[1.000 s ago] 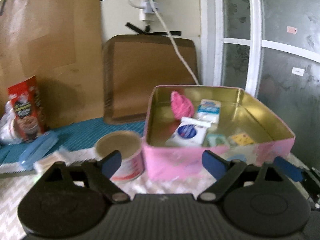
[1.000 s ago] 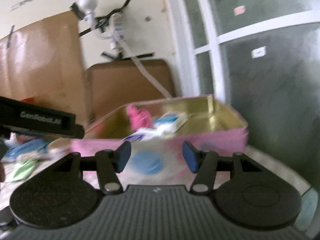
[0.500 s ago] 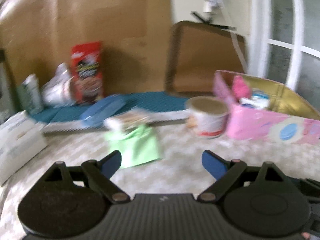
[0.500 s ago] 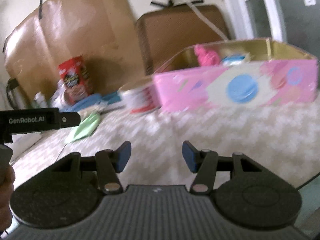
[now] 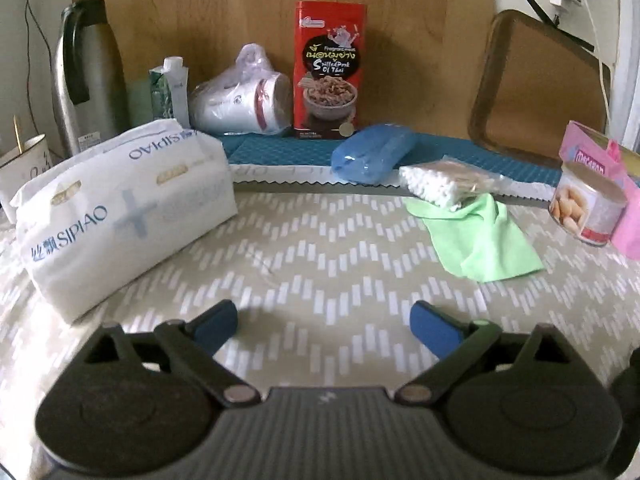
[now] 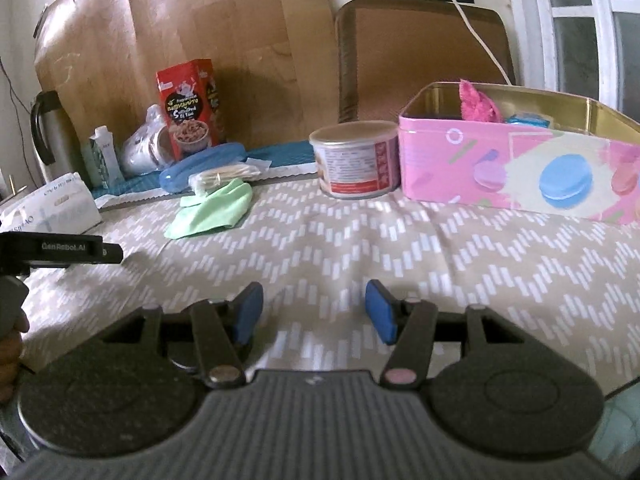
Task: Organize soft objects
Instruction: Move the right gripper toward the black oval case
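A white SIPIAO tissue pack [image 5: 124, 204] lies on the patterned cloth at the left, ahead of my left gripper [image 5: 323, 328]. Its jaws are opening, with nothing between them. A green cloth [image 5: 482, 240] lies to the right, with a bag of cotton swabs [image 5: 444, 180] resting on its far edge. The pink tin box [image 6: 520, 168] stands at the right and holds a pink fluffy item [image 6: 478, 104] and small packets. My right gripper [image 6: 314, 314] hovers over the cloth, half open and empty. In the right wrist view the green cloth [image 6: 214, 212] lies far left.
A round can [image 6: 354, 160] stands against the pink tin. At the back are a red snack box [image 5: 329, 68], a blue case [image 5: 372, 154], a wrapped mug [image 5: 244, 100], a small carton [image 5: 170, 92] and a steel flask [image 5: 86, 72]. A hand [image 6: 10, 348] holds the left gripper's handle.
Both grippers have swung left, away from the pink tin. The left one now faces the tissue pack and green cloth, lower over the table, with its jaws slightly wider.
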The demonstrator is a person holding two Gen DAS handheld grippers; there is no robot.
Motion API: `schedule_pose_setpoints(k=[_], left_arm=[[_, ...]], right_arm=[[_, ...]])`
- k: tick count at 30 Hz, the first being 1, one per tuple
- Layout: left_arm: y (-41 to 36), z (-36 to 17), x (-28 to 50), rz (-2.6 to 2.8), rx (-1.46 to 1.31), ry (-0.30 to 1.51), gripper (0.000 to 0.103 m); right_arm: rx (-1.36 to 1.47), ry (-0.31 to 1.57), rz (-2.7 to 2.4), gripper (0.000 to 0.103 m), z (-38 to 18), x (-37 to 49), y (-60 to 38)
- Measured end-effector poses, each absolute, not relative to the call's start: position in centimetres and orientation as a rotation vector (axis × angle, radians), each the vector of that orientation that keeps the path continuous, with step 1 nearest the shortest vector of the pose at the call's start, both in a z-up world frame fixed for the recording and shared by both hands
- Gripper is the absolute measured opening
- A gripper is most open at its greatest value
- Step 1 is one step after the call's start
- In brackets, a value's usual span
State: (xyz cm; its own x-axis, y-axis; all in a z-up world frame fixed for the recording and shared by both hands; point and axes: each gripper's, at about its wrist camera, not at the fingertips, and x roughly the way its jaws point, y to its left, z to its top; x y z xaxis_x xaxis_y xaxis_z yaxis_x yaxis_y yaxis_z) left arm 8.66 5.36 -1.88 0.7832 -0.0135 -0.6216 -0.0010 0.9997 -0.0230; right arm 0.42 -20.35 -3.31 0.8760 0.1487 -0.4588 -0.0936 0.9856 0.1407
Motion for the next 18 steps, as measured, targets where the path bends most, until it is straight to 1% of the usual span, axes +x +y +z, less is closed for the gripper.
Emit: schedule_pose_setpoints(k=[6, 13, 18], left_arm=[[5.0, -2.0, 8.8, -0.009, -0.004, 0.679, 0.101], [5.1, -2.3, 9.2, -0.022, -0.001, 0.682, 0.102], [5.1, -2.3, 9.1, -0.035, -0.007, 0.682, 0.102]], right_arm=[[0.126, 0.495, 0.122, 0.060, -3.2, 0.5, -20.3], [0.192, 0.493, 0.137, 0.059, -2.7, -1.3, -21.6], [0.110, 0.481, 0.216, 0.059, -2.5, -3.5, -20.3]])
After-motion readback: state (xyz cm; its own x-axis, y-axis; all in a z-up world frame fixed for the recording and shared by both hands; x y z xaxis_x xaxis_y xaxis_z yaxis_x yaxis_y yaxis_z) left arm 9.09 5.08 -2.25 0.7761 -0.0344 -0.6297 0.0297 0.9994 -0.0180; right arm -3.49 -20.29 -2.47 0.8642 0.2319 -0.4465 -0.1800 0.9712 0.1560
